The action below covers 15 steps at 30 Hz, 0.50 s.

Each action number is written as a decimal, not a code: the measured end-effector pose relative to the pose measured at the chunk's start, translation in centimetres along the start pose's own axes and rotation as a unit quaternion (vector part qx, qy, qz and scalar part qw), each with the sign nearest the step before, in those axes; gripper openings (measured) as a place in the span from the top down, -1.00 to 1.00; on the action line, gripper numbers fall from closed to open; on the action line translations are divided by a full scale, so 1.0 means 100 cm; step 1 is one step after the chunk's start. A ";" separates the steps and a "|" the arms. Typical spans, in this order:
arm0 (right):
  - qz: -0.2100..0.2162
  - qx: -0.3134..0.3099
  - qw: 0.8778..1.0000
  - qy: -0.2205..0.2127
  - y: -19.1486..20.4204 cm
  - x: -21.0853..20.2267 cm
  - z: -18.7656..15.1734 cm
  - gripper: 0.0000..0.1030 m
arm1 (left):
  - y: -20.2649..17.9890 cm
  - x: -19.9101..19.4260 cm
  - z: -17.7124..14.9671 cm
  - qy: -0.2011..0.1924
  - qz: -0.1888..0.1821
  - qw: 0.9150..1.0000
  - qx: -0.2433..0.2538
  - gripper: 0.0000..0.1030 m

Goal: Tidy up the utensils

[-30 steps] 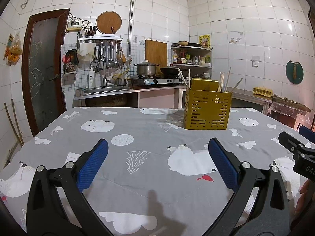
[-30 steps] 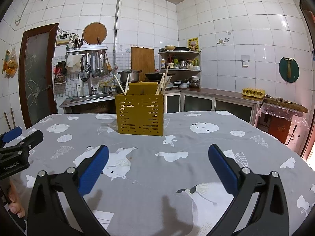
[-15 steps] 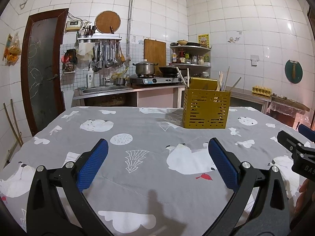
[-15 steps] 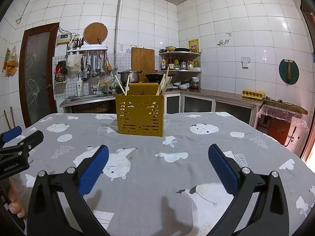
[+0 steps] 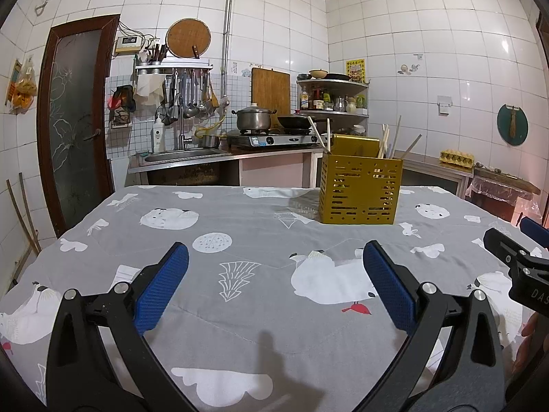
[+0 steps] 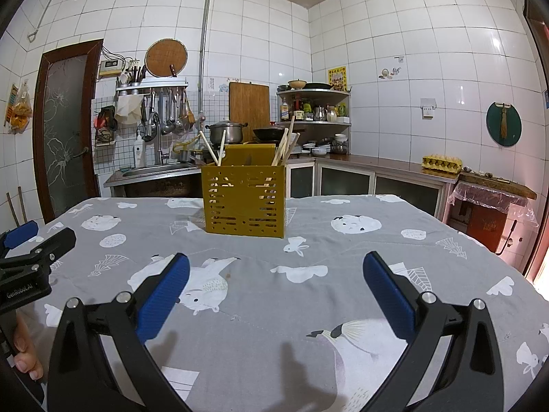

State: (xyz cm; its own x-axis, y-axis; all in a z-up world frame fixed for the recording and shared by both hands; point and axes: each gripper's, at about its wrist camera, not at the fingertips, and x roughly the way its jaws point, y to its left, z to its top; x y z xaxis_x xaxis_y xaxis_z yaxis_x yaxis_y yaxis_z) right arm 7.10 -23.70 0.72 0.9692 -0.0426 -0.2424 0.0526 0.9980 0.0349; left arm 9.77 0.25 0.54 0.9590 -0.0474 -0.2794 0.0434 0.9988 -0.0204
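Over the near edge of the table's grey animal-print cloth, the left gripper hovered with jaws apart, empty; the yellow slotted utensil holder with chopsticks stood toward the far right edge, before a tiled kitchen wall. From the right wrist, the right gripper likewise gaped empty, the holder mid-table ahead, the sink counter behind.

The left tongs and the right tongs look alike: black angular arms with triangular cut-outs, silver round screws at the joints, and blue ribbed pads on the inner faces. White lettering marks each black body, partly legible.
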 end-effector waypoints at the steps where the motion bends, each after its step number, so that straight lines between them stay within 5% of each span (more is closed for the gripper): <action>1: 0.000 0.000 1.000 0.000 0.000 0.000 0.000 -0.92 | 0.000 0.000 0.000 0.000 0.000 1.000 0.000 -0.91; 15: 0.000 0.001 1.000 -0.001 -0.001 0.000 -0.001 -0.92 | 0.000 -0.002 0.003 -0.005 0.003 1.000 0.002 -0.91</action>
State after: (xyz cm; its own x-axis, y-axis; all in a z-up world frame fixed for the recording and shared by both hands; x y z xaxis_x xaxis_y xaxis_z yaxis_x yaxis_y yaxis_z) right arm 7.09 -23.77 0.64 0.9700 -0.0424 -0.2396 0.0529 0.9979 0.0377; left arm 9.62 0.26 0.87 0.9618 -0.0411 -0.2705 0.0384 0.9991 -0.0151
